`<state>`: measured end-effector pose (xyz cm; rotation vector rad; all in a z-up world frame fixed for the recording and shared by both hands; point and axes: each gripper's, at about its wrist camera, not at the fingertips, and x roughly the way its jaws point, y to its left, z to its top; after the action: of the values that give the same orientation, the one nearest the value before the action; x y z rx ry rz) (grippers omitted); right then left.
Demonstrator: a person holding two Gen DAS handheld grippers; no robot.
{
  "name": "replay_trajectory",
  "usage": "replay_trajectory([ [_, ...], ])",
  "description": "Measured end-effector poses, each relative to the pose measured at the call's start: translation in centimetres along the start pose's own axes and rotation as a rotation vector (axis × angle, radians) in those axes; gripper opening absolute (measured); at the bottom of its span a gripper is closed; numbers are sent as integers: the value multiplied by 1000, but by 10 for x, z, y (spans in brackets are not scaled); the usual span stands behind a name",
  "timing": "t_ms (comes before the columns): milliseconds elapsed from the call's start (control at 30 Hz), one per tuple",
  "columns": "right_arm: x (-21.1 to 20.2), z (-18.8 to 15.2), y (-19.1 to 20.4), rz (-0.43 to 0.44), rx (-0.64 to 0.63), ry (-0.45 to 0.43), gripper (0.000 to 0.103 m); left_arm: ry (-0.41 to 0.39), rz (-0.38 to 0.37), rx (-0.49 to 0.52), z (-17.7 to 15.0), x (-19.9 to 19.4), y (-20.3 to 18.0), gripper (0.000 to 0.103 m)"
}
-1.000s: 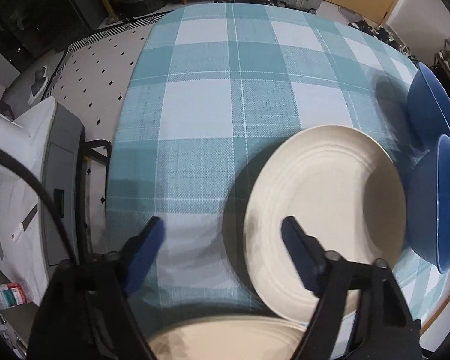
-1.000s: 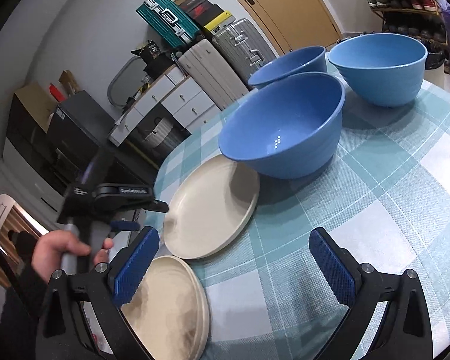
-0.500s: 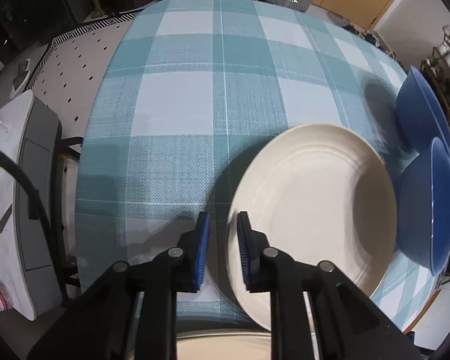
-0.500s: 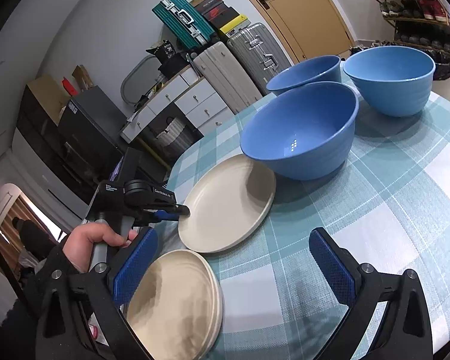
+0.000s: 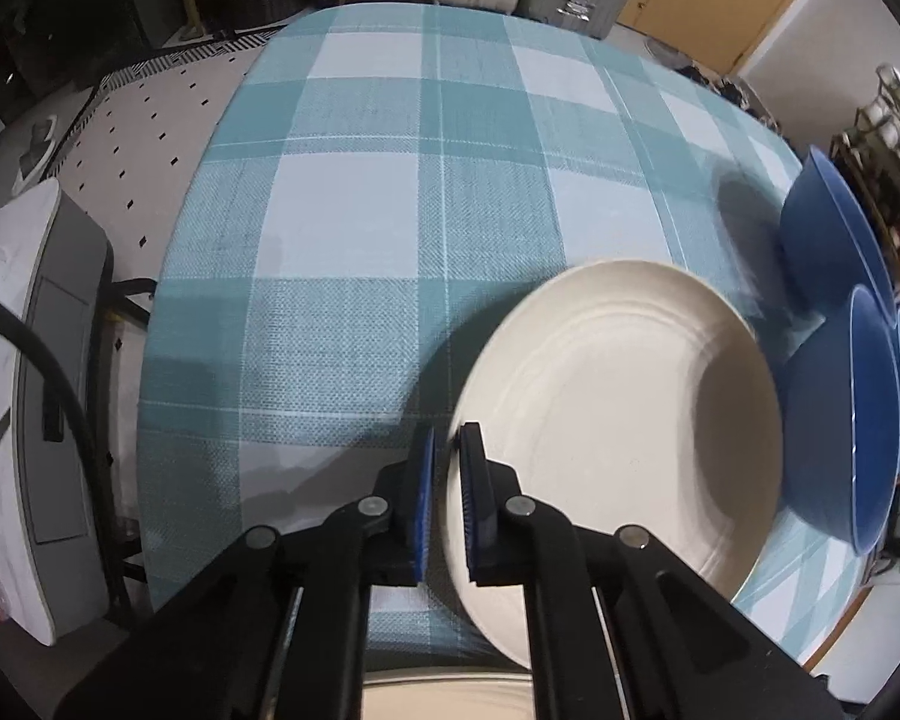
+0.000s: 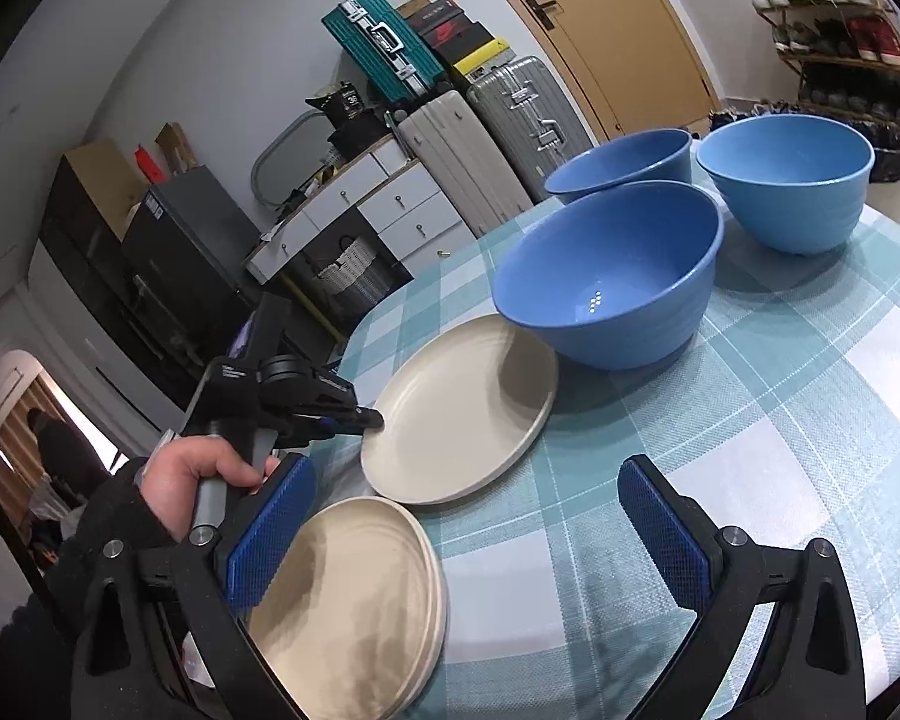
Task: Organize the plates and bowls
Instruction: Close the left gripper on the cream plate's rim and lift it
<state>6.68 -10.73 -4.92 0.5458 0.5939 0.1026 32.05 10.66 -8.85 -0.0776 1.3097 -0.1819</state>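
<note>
A single cream plate (image 5: pixel 618 420) (image 6: pixel 468 408) lies on the checked tablecloth (image 5: pixel 360 210), beside the nearest of three blue bowls (image 6: pixel 612 276). My left gripper (image 5: pixel 450 498) (image 6: pixel 369 418) is shut on the plate's near-left rim, which sits pinched between the blue pads. A hand (image 6: pixel 192 480) holds that gripper. A stack of cream plates (image 6: pixel 360 600) (image 5: pixel 444 696) rests at the table's near edge. My right gripper (image 6: pixel 465 474) hovers open above the table, in front of both plates, with nothing between its fingers.
Two more blue bowls (image 6: pixel 624 162) (image 6: pixel 792 180) stand behind the first. A grey chair with a white cushion (image 5: pixel 36 360) is left of the table. Suitcases (image 6: pixel 510 120), white drawers (image 6: pixel 360 210) and a shoe rack (image 6: pixel 840 30) line the room.
The left jaws went from wide open to shut on the single plate's rim. The right gripper stayed open and hardly moved.
</note>
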Motion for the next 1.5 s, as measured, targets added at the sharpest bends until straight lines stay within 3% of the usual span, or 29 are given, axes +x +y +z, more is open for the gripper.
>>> replay_trajectory([
  [367,-1,-1,1,1,-4,1,102,-2,79,106,-3,3,-15,6],
  [533,-2,-2,4,3,-13,-7,102,11,51,97,-1,3,-10,6],
  [767,-9,-10,14,5,-90,-52,102,-13,161,126,3,3,-14,7],
  [900,-10,-14,20,14,-116,-50,102,-22,148,89,10,3,0,7],
  [1200,-10,-17,25,40,-144,-39,102,-54,202,0,26,2,38,8],
  [1500,-5,-19,25,67,-137,-3,102,-48,235,-39,18,-4,77,8],
])
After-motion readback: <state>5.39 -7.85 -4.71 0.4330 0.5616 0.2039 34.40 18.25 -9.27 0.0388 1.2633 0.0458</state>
